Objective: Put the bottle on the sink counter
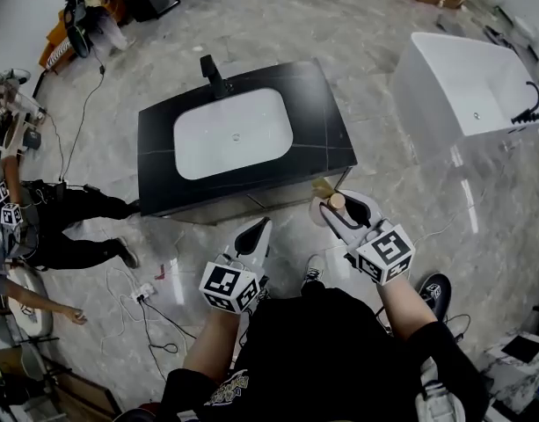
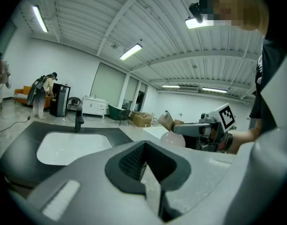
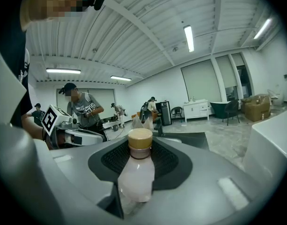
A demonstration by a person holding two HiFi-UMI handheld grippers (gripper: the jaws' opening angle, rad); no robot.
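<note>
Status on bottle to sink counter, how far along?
Done: the bottle is picked up and clamped in the right gripper.
In hand: it is held in the air by the front right corner of the sink counter, not resting on it.
Left: carry it over the black top, set it down, release.
The left gripper is shut and empty.

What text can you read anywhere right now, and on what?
No readable text anywhere.
On the bottle: no legible label.
On the cubes of the left gripper and right gripper: square marker patterns only, no words.
On the person's black shirt: a print, too blurred to read.
</note>
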